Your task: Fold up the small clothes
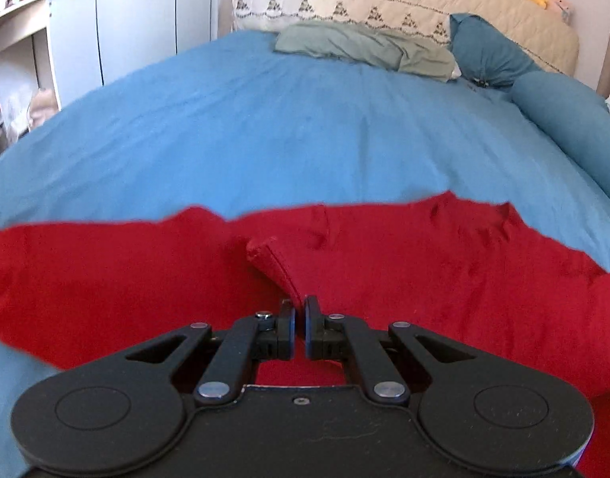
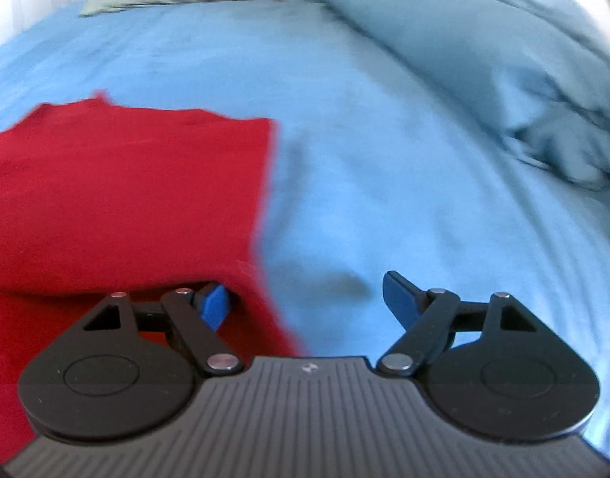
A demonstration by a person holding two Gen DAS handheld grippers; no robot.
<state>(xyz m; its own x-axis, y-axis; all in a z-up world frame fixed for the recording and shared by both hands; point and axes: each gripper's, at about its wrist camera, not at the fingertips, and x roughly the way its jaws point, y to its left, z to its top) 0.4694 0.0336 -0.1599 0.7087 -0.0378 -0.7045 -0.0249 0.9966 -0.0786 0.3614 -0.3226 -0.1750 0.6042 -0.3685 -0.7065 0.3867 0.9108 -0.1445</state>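
Blue bed (image 1: 265, 127), red garment (image 1: 424, 263), green cloth (image 1: 364, 46).

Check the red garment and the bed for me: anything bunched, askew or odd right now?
One thing: a hemmed edge of the red garment is pulled up into a ridge where the left tongs pinch it, so it isn't flat there. The right tongs are open over its side edge. A grey-green cloth lies crumpled near the pillows.

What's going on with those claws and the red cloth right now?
Left gripper shut on red garment hem. Right gripper open at its edge. Garment spread on blue bedsheet.
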